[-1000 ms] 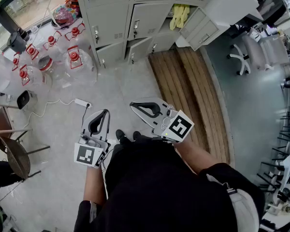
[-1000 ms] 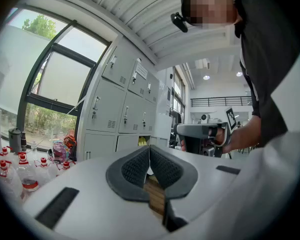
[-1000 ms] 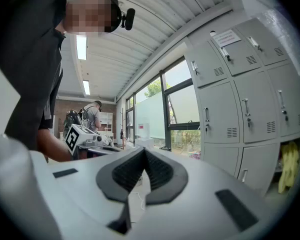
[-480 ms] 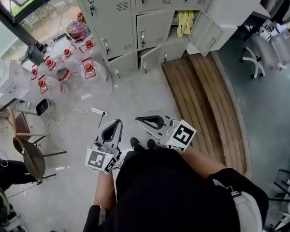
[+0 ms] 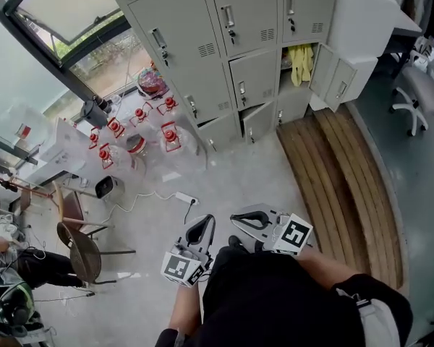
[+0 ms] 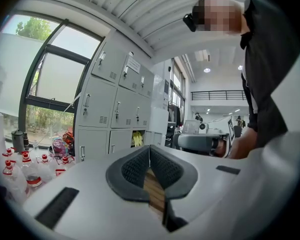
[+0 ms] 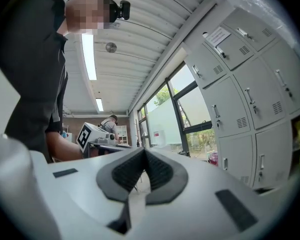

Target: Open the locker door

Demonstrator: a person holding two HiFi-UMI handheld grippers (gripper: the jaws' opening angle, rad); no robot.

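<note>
Head view shows the locker doors (image 5: 224, 56) nearer than a second ago, yet left tongs (image 5: 206, 221) and right tongs (image 5: 237, 220), both closed and empty, stay far from them

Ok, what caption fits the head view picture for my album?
Standing before grey lockers, left tool and right tool both shut, one locker door wide open.
</note>
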